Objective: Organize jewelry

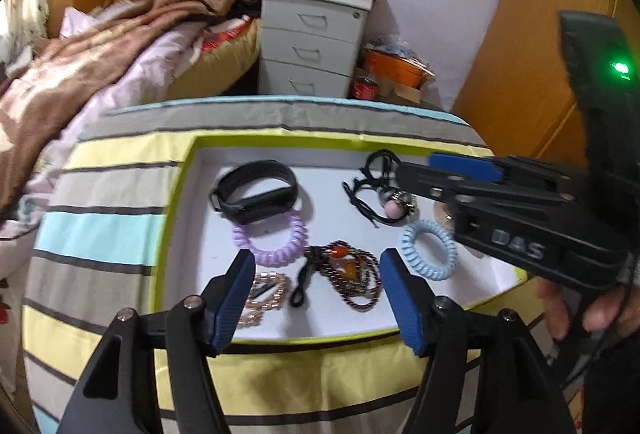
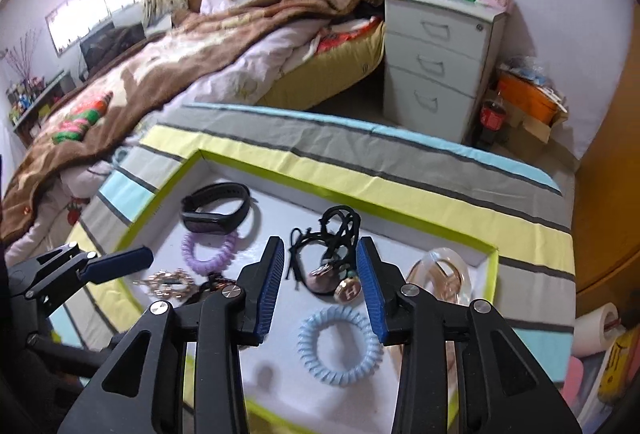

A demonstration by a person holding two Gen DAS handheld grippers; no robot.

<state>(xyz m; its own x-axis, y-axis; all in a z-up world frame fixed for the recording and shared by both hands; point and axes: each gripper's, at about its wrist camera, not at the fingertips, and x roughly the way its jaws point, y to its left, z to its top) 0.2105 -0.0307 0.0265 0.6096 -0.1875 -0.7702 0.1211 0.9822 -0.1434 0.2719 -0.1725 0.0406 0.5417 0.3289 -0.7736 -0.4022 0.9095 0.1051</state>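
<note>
Jewelry lies spread in a shallow white tray (image 1: 180, 218) with a lime rim on a striped cloth (image 1: 100, 246): a black wristband (image 1: 256, 190) far left with a purple coil tie (image 1: 268, 246) touching its near side, a black cord tangle with charms (image 2: 332, 262) far right, a blue coil tie (image 2: 340, 346) near right, a clear bangle (image 2: 440, 274) at the right wall. The left gripper (image 1: 318, 298) hangs open and empty above a dark beaded necklace (image 1: 348, 274), a gold chain piece (image 1: 264, 294) just left of it. The right gripper (image 2: 320, 290) is open too, gripping nothing, its blue pads either side of the cord tangle without pressing it.

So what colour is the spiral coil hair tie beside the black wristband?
Lilac, clearest from the left wrist.
</note>
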